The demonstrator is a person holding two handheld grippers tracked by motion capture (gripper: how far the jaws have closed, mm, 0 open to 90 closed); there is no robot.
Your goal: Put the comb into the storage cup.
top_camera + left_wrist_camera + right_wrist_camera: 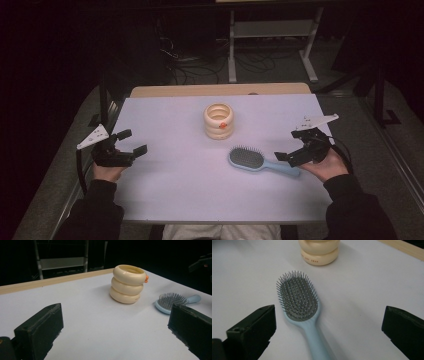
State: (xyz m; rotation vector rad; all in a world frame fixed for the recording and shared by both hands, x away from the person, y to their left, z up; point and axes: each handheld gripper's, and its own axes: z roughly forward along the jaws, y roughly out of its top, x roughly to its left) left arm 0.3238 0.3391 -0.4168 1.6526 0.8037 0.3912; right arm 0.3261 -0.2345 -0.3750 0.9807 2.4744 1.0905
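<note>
A light blue hairbrush (260, 162) with grey bristles lies flat on the white table (175, 190), handle toward the right. A cream ribbed holder (219, 120) made of three stacked rings, with a small orange spot, stands upright behind it. My right gripper (292, 145) hovers open just past the end of the handle; in the right gripper view the hairbrush (299, 305) runs up between the two jaws, with the holder (319, 251) beyond it. My left gripper (132, 142) is open at the table's left side, holding nothing, facing the holder (128, 283) and hairbrush (172, 301).
A wooden strip (220, 90) edges the table's far side. Behind it, a metal frame (272, 35) and cables stand on the dark floor. The table's left half and front are bare white surface.
</note>
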